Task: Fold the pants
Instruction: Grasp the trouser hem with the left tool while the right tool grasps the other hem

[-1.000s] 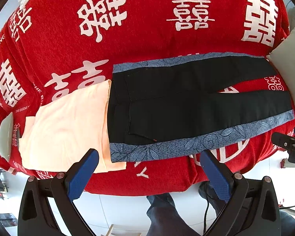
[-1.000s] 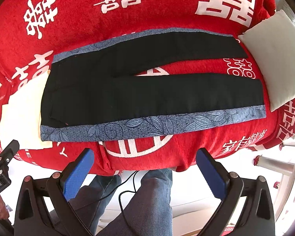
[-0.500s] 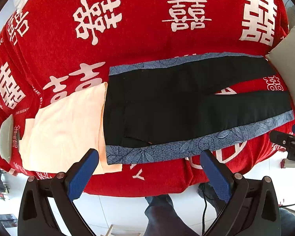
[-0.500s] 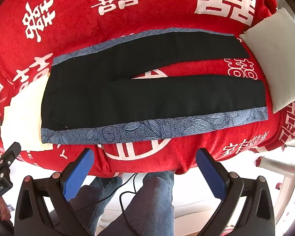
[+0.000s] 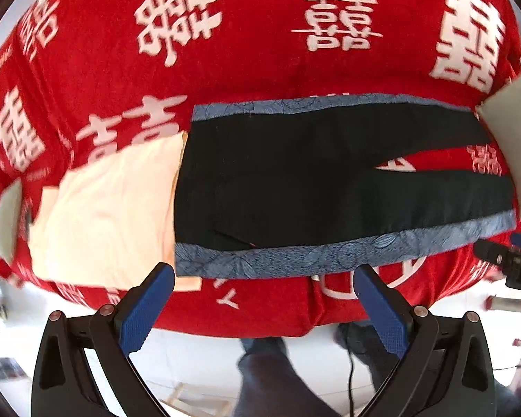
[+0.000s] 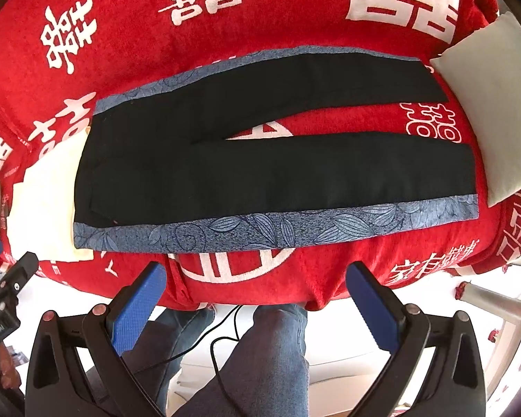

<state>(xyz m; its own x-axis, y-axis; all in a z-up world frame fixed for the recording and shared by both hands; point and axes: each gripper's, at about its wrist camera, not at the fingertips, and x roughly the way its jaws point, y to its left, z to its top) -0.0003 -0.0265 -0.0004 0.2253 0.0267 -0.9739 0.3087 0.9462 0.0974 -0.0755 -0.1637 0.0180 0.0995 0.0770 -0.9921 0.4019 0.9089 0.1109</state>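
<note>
Black pants [image 5: 295,180] [image 6: 246,166] with blue patterned side stripes lie flat on a red blanket [image 5: 260,52] [image 6: 191,34], waist to the left, both legs spread to the right. My left gripper [image 5: 264,278] hovers open just before the near blue stripe, close to the waist corner. My right gripper [image 6: 257,274] is open too, held off the blanket's front edge below the near leg. Neither touches the cloth. The right gripper's tip shows at the far right of the left wrist view.
A folded peach garment [image 5: 107,215] [image 6: 45,201] lies left of the waist. A pale cushion [image 5: 514,146] [image 6: 493,111] sits past the leg ends on the right. A person's jeans-clad legs [image 6: 260,354] and a cable are below the blanket's front edge.
Both grippers have moved closer to the pants' near edge; the pants fill more of each view. Nothing on the blanket has shifted.
</note>
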